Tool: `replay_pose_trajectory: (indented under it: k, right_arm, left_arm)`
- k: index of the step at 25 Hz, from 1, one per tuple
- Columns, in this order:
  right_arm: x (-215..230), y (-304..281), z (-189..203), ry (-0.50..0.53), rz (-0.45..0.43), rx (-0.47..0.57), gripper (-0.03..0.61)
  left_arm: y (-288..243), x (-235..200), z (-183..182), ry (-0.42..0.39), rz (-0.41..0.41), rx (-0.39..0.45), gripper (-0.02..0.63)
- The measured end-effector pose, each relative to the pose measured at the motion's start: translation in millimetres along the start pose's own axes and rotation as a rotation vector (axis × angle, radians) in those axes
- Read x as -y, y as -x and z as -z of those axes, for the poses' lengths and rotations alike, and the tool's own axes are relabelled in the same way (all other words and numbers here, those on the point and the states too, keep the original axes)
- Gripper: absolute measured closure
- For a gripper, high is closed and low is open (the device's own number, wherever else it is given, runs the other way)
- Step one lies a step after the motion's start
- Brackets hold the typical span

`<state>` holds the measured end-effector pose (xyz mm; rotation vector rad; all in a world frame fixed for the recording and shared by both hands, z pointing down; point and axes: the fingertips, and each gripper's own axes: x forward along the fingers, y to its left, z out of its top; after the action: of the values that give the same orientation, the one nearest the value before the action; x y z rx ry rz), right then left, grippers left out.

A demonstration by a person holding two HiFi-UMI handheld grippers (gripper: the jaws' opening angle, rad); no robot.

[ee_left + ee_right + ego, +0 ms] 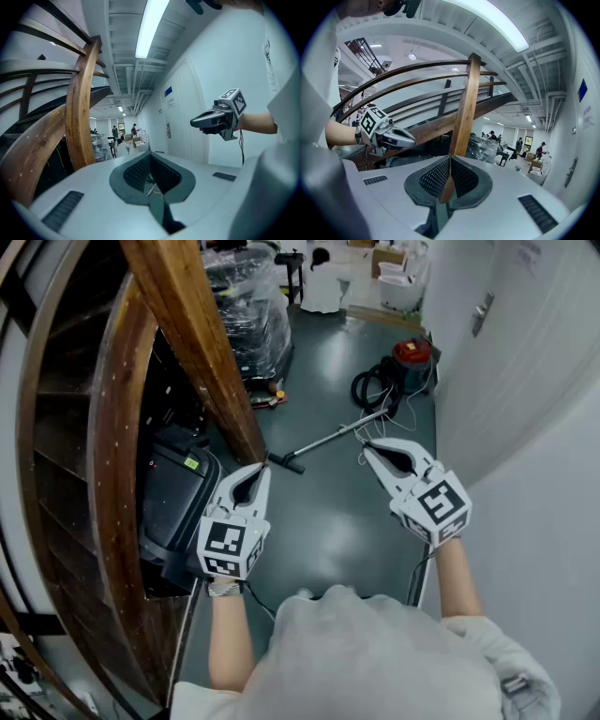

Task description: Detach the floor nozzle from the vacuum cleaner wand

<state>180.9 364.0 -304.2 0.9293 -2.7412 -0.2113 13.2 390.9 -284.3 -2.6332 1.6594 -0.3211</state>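
Two empty, closed tools: left tool [262, 471], right tool [367, 451]. Nozzle [286, 463] well apart; hose [369, 386] may snag feet approaching.

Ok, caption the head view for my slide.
Shut and empty, the left hand-held gripper and right hand-held gripper face the vacuum wand on the floor, floor nozzle attached.

Smooth dark grey-green floor [337, 521], slight sheen. White wall [539, 484] along the right w/ a white door [525, 296] + lever handle [482, 313]. Left: curved wooden stair rail [112, 474] & thick slanted wood post [202, 362], black boxy unit [173, 493] tucked under. Far end: plastic-wrapped stack [248, 315], cardboard boxes [386, 257]. Overhead: long strip light [152, 26], lit; exposed pipes [138, 99] on white ceiling. Ppl [115, 131] stand far back.
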Motion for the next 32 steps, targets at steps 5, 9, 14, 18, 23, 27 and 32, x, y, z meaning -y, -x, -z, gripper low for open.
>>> replay_pose_trajectory:
  k: [5, 9, 14, 18, 23, 27, 32]
  right_arm:
    - [6.2, 1.5, -7.2, -0.005, 0.011, -0.005, 0.548]
    - [7.5, 2.2, -1.5, -0.002, 0.009, -0.006, 0.548]
    - [11.5, 1.0, -0.4, -0.015, 0.033, 0.005, 0.548]
    - [9.0, 1.5, -3.4, -0.014, 0.021, 0.008, 0.548]
    - [10.7, 5.0, -7.0, -0.004, 0.013, 0.021, 0.548]
    - [8.7, 5.0, -0.8, -0.007, 0.008, 0.012, 0.548]
    - [-6.1, -3.5, -5.7, -0.009, -0.005, 0.015, 0.548]
  left_arm:
    - [-3.0, 4.6, 5.2, -0.002, 0.007, -0.006, 0.615]
    - [-3.5, 8.4, 13.4, -0.009, 0.017, -0.020, 0.615]
    - [-3.3, 9.1, 15.0, -0.009, 0.023, -0.021, 0.615]
    - [-4.4, 11.4, 16.1, -0.014, 0.029, -0.027, 0.615]
    - [-4.5, 18.6, 11.7, 0.002, 0.058, -0.006, 0.616]
    - [0.0, 16.8, 17.7, 0.006, 0.045, -0.021, 0.615]
    - [14.4, 6.6, 27.0, 0.019, 0.018, -0.047, 0.615]
